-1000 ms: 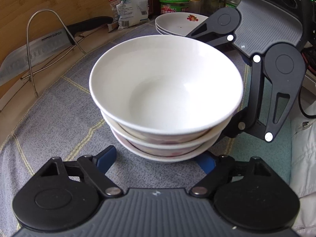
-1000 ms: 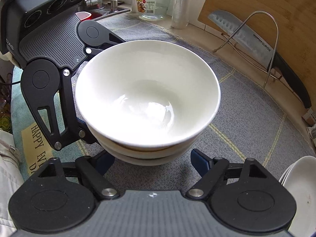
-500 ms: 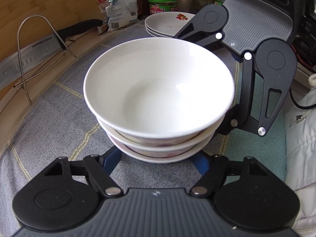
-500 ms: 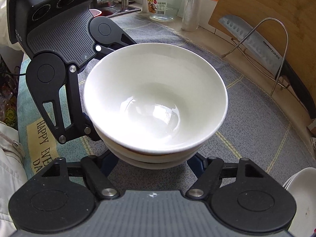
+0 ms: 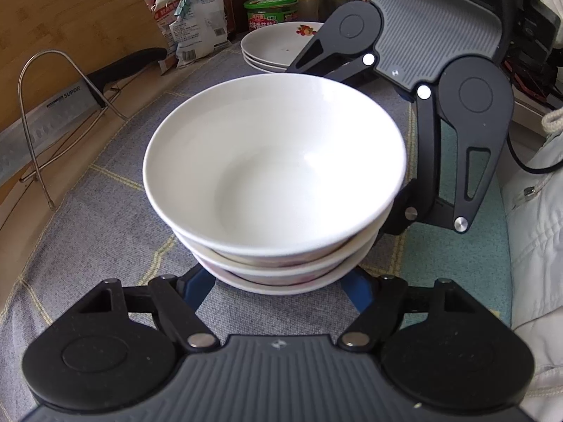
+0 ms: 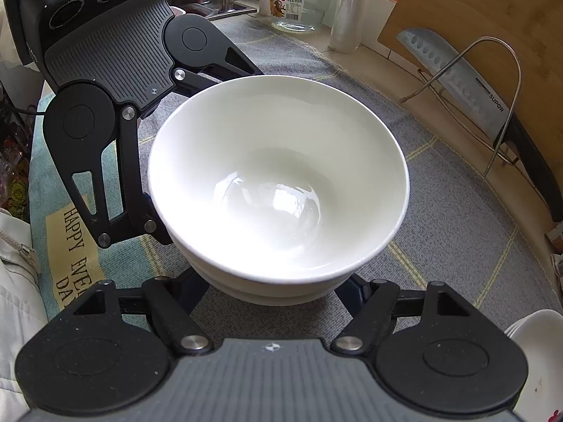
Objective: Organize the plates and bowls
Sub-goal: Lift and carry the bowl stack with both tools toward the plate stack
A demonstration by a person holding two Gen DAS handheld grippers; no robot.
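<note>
Both grippers clamp the bowls [image 5: 274, 176] from opposite sides: the left gripper [image 5: 278, 286], the right gripper [image 6: 272, 288]. Plates [image 5: 278, 47] sit behind.

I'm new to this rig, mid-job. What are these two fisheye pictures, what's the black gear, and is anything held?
There is no robot here. A person carries two handheld two-finger grippers, each with a camera looking along its fingers. One picture comes from the left gripper, the other from the right gripper. They face each other across a stack of three white bowls on a grey cloth. Both pairs of jaws have just been closing with the stack's base between them. The fingertips are hidden under the bowls, so I can't confirm a grip. Farther back are stacked plates, a knife and a cutting board.
</note>
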